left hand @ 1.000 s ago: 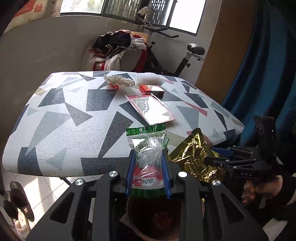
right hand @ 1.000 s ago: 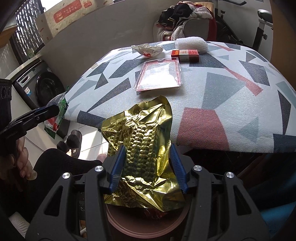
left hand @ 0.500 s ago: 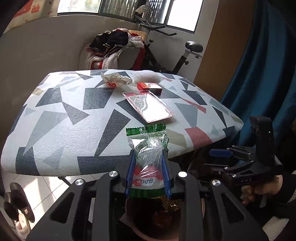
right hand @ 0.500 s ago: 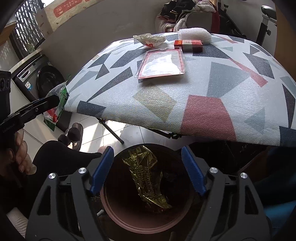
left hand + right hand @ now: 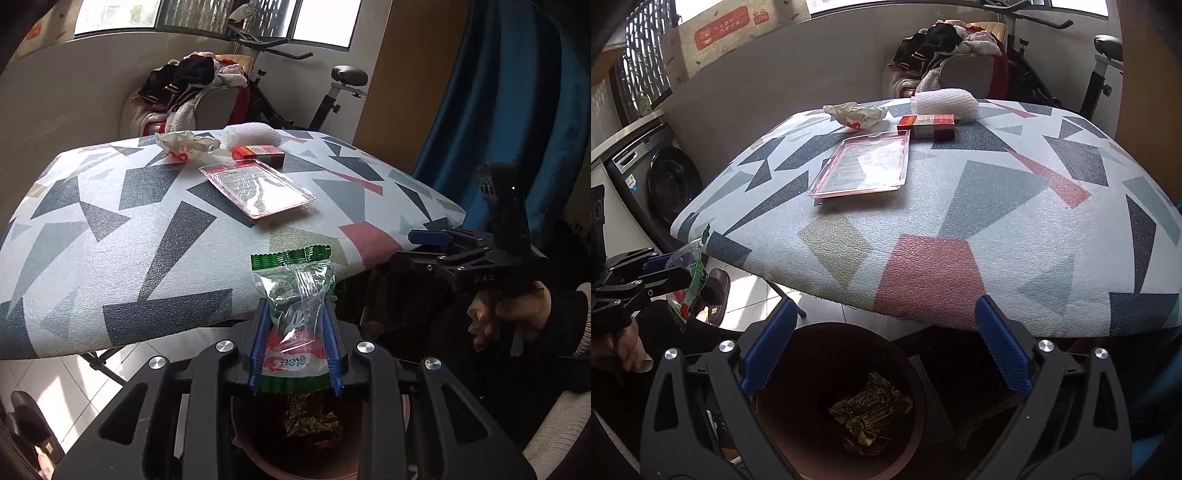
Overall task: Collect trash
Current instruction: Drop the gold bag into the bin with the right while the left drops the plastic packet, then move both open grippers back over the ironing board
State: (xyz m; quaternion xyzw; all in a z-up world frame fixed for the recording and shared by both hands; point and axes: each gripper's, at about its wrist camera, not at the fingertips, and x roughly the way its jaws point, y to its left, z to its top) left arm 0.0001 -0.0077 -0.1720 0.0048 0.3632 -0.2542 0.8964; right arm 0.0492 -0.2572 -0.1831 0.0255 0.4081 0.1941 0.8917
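Our right gripper (image 5: pixel 884 345), now spread, has dropped the gold wrapper (image 5: pixel 870 410) into the bin (image 5: pixel 768 413); our left gripper (image 5: pixel 295 341) still pinches the bag (image 5: pixel 295 321) above the bin, next to go.

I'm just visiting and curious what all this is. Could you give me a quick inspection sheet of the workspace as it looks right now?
Surface: table with a geometric-patterned cover.
Job's things: gold wrapper lies in the brown bin; green-edged clear wrapper held over the bin; crumpled paper wrapper, clear plastic tray, red box and white foam sleeve on the table.
Clutter: clothes pile on a chair behind.
Grippers: left gripper shut on the clear wrapper; right gripper open, empty, above the bin.
Cables: nothing seen.
Surroundings: exercise bike, washing machine, blue curtain.
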